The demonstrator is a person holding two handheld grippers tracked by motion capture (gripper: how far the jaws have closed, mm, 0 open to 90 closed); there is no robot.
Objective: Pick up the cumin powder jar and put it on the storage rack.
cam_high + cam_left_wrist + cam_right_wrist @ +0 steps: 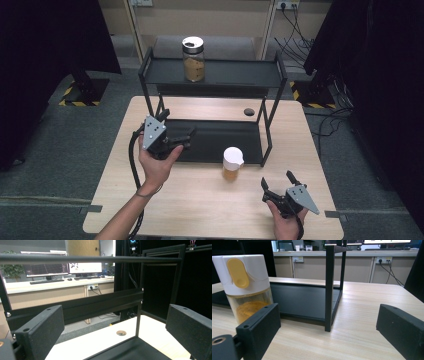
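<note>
Your left gripper (186,136) sits at the left of the table (200,205), over the near left corner of the black rack (270,120). Its jaws point right, across the rack's lower shelf (220,137). In the left gripper view its jaws stand wide apart, released, with nothing between them; beyond them you see the shelf surface (135,350) and the rack's rails.

The small jar with the white lid (233,164) stands upright on the table, just in front of the lower shelf's near edge, toward its right end. It lies to the right of your left gripper and apart from it.

Your right gripper (280,186) rests near the right front corner of the table, jaws pointing away from you. The small jar stands to its left and farther off, not touching. In the right gripper view the jar (247,287) appears behind the left jaw, outside the gap; the jaws are spread and hold nothing.

A larger jar (193,59) stands on the rack's top shelf at the far side, well apart from both grippers.
</note>
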